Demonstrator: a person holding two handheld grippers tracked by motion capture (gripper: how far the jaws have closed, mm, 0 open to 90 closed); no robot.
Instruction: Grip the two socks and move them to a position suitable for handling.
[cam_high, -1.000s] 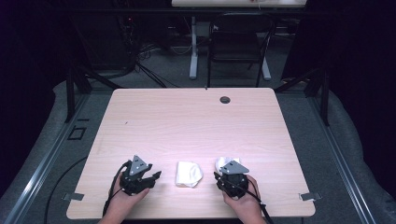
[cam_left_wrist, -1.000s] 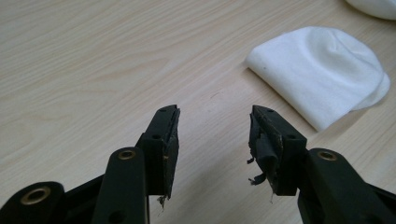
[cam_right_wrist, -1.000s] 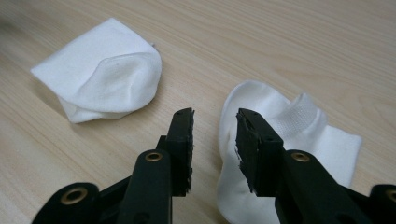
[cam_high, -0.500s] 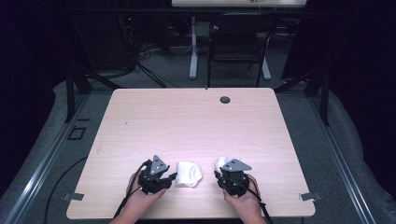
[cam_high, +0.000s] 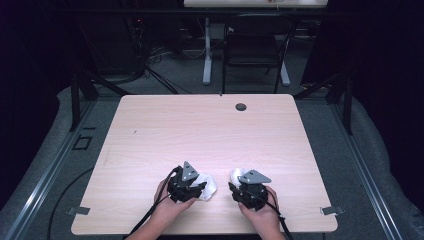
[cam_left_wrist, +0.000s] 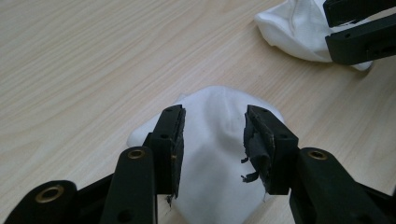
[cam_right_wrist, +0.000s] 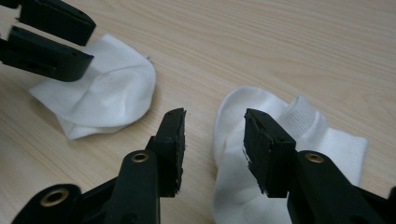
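Observation:
Two white socks lie near the table's front edge. My left gripper (cam_high: 196, 187) is at the left side of the crumpled sock (cam_high: 209, 184). In the left gripper view that sock (cam_left_wrist: 212, 154) lies between and under the jaws of my left gripper (cam_left_wrist: 215, 114). These jaws have just been closing a little, and the pads stand clear of the cloth. My right gripper (cam_high: 240, 186) is over the other sock (cam_high: 235, 175). Its jaws have just been opening, and my right gripper (cam_right_wrist: 212, 116) stands open above the ribbed-cuff sock (cam_right_wrist: 299, 126).
The wooden table (cam_high: 210, 130) has a round cable hole (cam_high: 241, 106) at its far edge. Behind it stand a black chair (cam_high: 252, 47) and a white table leg (cam_high: 206, 55) on the grey floor.
My left gripper has moved right across the table up to the crumpled sock. The right hand has kept its place, and both socks lie where they were.

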